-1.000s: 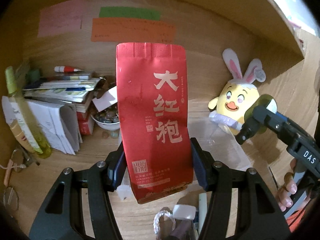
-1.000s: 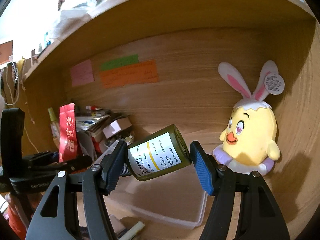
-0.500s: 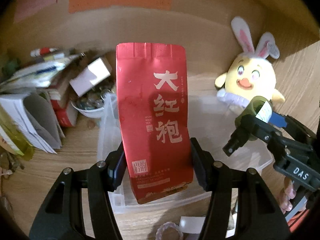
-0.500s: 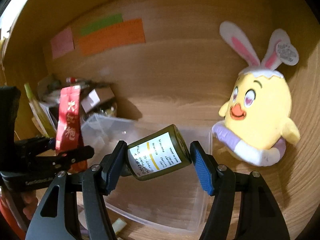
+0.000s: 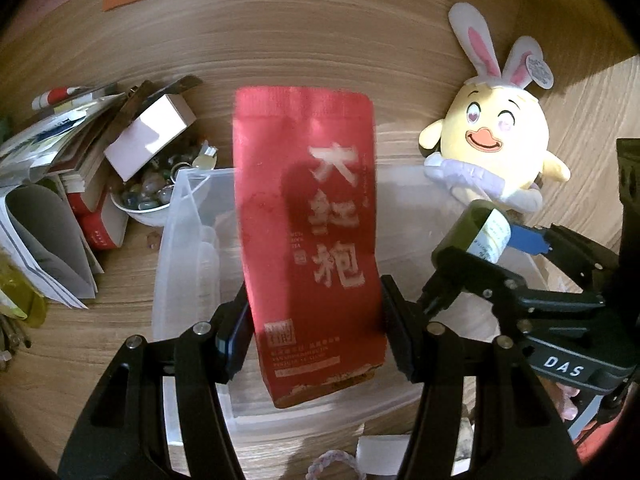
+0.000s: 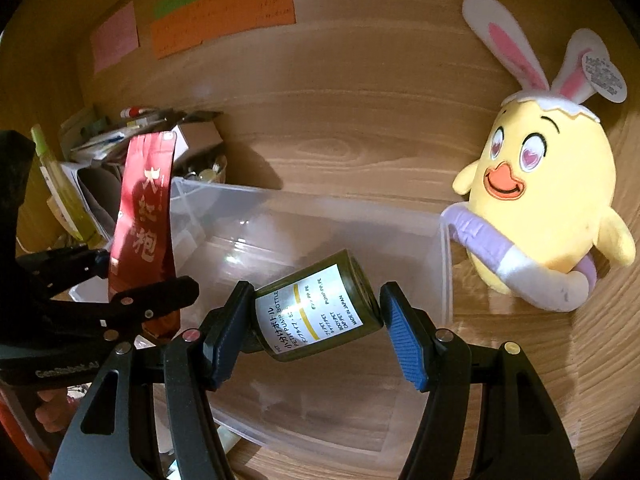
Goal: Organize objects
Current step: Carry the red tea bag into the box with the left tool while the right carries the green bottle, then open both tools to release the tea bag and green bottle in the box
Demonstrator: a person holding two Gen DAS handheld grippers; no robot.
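Observation:
My left gripper (image 5: 314,326) is shut on a tall red tea pouch (image 5: 308,224) with white Chinese characters, held upright above a clear plastic bin (image 5: 188,240). My right gripper (image 6: 316,324) is shut on a dark green pump bottle (image 6: 320,306) with a white label, lying tilted between the pads over the same clear bin (image 6: 440,264). In the right wrist view the red pouch (image 6: 142,216) and left gripper (image 6: 132,280) are at the left. In the left wrist view the green bottle (image 5: 476,232) and right gripper (image 5: 492,256) are at the right.
A yellow chick plush (image 6: 548,200) with bunny ears sits right of the bin against the wooden wall. At the left are stacked books and papers (image 5: 52,152), a white box (image 5: 152,136), a bowl of trinkets (image 5: 148,196). Coloured notes (image 6: 224,16) hang on the back panel.
Both grippers have come down and closer to the clear bin, which now fills the view beneath them. The pouch and the bottle stay gripped as before.

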